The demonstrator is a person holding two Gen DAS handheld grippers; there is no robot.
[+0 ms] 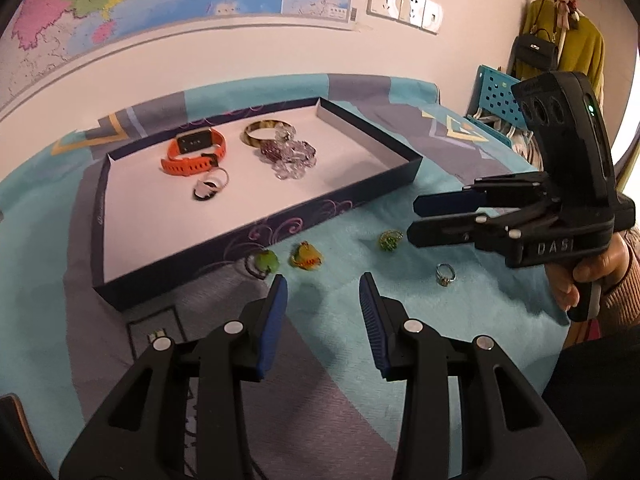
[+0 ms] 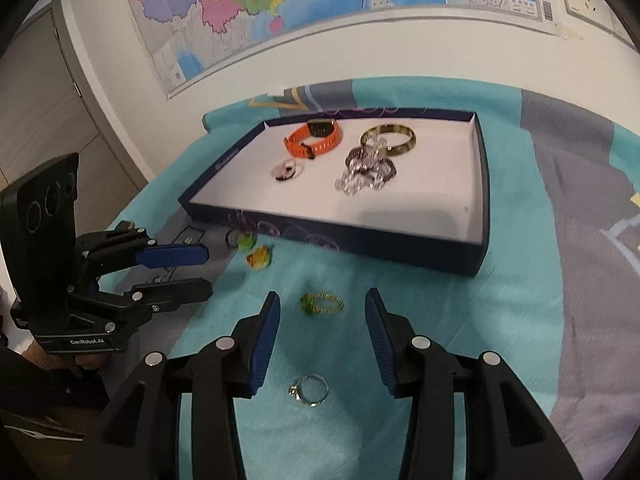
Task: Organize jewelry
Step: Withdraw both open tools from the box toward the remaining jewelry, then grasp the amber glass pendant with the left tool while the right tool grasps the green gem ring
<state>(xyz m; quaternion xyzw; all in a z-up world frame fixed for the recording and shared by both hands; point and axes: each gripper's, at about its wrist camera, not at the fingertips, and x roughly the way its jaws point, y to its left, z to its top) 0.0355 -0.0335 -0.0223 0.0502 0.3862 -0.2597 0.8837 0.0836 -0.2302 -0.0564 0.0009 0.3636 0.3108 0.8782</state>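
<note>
A dark blue tray holds an orange watch, a gold bangle, crystal bracelets and a ring. In front of it on the cloth lie a green ring, a yellow-orange ring, a gold ring with a green stone and a silver ring. My left gripper is open and empty, just short of the yellow-orange ring. My right gripper is open, framing the gold ring without touching it.
A teal and grey patterned cloth covers the table. A map hangs on the wall behind. A blue perforated rack and hanging clothes with a black bag stand beyond the table's right end. A hand holds the right gripper.
</note>
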